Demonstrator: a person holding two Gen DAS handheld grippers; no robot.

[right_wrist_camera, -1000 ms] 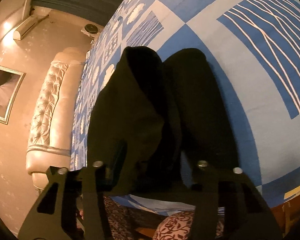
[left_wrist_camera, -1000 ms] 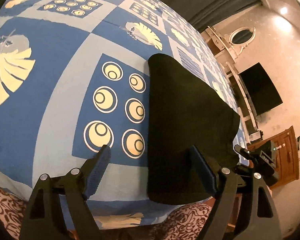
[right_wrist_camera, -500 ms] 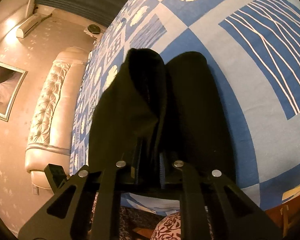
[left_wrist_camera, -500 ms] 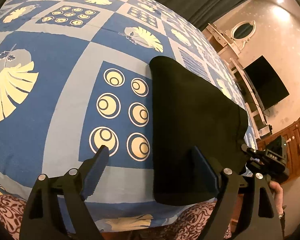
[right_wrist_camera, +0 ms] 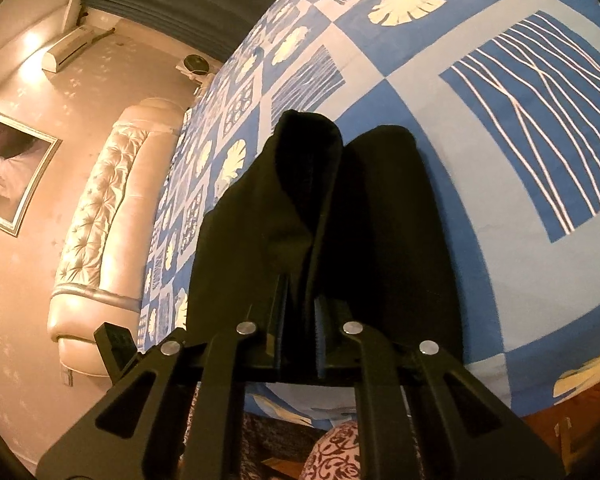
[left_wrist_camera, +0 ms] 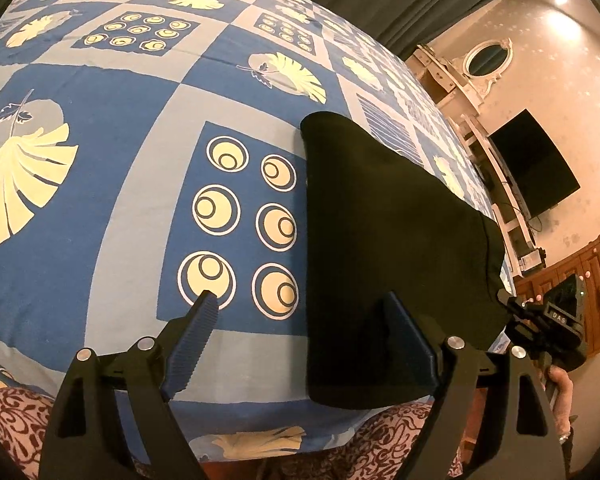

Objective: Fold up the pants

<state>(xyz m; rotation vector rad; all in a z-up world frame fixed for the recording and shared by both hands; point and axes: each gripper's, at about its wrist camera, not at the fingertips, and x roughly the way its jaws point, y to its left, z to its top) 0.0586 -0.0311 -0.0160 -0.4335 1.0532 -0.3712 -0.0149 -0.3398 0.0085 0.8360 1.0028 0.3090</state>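
The right gripper (right_wrist_camera: pixel 300 320) pinches the black pants (right_wrist_camera: pixel 380 220) on the bedspread (left_wrist_camera: pixel 140 140); the left gripper (left_wrist_camera: pixel 300 320) gapes wide.

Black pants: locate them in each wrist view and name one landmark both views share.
Left wrist: black pants right of centre, behind the open left gripper.
Right wrist: pants at centre, edge pinched by the right gripper.
Shared: blue patterned bedspread.

Black pants (left_wrist_camera: pixel 388 232) lay folded at right of centre on the blue patterned bedspread (left_wrist_camera: pixel 140 128). The left gripper (left_wrist_camera: pixel 300 320) stood wide apart at bottom, one finger over the fabric.
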